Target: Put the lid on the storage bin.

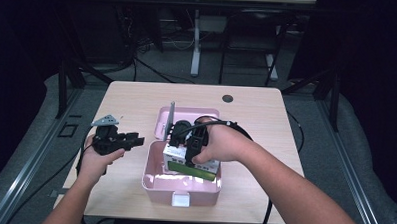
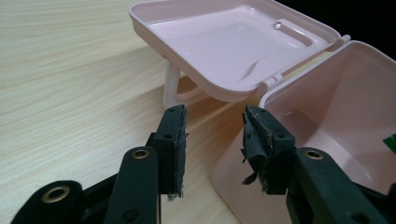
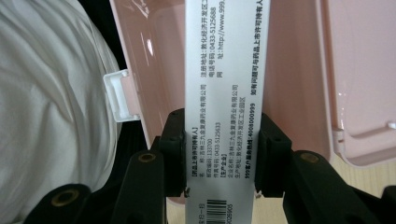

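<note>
A pink plastic box [image 1: 181, 187] sits open near the table's front edge, its lid [image 1: 186, 116] tipped back behind it. My right gripper [image 3: 220, 154] is shut on a white medicine carton [image 3: 219, 70] with printed text and a green face [image 1: 190, 169], held over the box's inside [image 3: 289, 70]. The right hand [image 1: 220, 143] covers most of that gripper in the high view. My left gripper [image 2: 214, 144] stands open with nothing between its jaws, just left of the box wall [image 2: 327, 140]. In the high view the left gripper [image 1: 135, 140] hovers beside the box.
The box's white front latch [image 1: 180, 199] faces the person. A round cable hole [image 1: 227, 98] lies at the table's far right. A white desk leg [image 1: 196, 42] and dark stands rise on the floor beyond the table [image 1: 127, 102].
</note>
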The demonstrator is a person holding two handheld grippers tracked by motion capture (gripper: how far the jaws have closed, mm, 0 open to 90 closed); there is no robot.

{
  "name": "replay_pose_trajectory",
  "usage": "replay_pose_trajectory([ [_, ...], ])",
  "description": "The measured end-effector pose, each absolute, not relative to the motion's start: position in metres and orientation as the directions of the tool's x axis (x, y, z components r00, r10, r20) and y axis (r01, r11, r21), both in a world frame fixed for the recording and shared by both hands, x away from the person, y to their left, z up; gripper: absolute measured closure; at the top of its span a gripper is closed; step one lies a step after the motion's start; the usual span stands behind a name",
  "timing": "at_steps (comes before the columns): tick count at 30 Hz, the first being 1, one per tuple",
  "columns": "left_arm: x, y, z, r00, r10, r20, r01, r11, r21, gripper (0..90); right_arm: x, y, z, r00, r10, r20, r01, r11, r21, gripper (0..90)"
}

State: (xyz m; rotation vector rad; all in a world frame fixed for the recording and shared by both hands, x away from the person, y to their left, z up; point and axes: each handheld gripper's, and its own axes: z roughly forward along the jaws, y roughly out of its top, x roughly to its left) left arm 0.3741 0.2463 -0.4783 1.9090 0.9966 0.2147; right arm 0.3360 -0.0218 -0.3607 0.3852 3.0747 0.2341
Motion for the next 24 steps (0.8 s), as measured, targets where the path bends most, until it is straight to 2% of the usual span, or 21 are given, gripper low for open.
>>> replay_pose_trajectory([
  [24, 0.374, 0.246, -0.479, 0.655, 0.716, -0.242, 0.553, -0.237, 0.798, 59.2, 0.331, -0.015, -0.393, -0.980, 0.198, -0.016, 0.194, 0.973, 0.126, 61.6],
])
